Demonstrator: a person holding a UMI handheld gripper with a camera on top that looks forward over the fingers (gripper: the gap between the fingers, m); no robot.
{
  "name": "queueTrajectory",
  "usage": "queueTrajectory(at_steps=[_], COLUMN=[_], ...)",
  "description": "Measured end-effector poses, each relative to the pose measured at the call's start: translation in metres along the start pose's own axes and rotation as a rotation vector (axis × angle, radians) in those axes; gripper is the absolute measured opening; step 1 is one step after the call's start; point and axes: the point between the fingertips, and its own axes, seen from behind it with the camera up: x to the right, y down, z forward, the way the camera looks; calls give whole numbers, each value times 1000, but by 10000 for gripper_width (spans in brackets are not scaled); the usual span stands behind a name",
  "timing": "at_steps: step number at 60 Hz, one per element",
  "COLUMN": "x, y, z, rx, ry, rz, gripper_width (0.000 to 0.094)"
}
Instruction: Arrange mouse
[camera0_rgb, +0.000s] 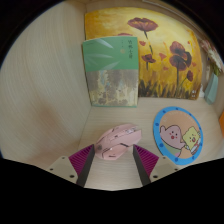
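Jaws (114, 166): at the bottom centre of the frame; both point forward and slightly inward over the table; they stand apart, with a gap between their tips
Fingers (82, 163): dark, each with a magenta pad on its inner face; the left one sits low left of centre, the right one low right of centre
Mouse (118, 142): pale pink, just above centre-bottom; rests on the table between the finger tips and just ahead of them; whether the pads touch it I cannot tell
Table (45, 100): light wood grain, filling the left and centre
Book (111, 71): green cover, upper centre, well beyond the mouse
Flower picture (160, 45): yellow with dark red flowers, upper right, behind the book
Round mat (178, 133): blue-rimmed with a cartoon figure, right of the mouse, near the right finger
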Motion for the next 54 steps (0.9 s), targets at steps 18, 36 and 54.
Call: queueTrajectory(at_steps=[18,36,54], x=[-33,-20,-13], y=[-45,-38,-34], z=[50,60,55], rx=[-17,-54,-117], ry=[-19,51,12], rz=[-66,-100,-103], gripper_width=[765,567,357])
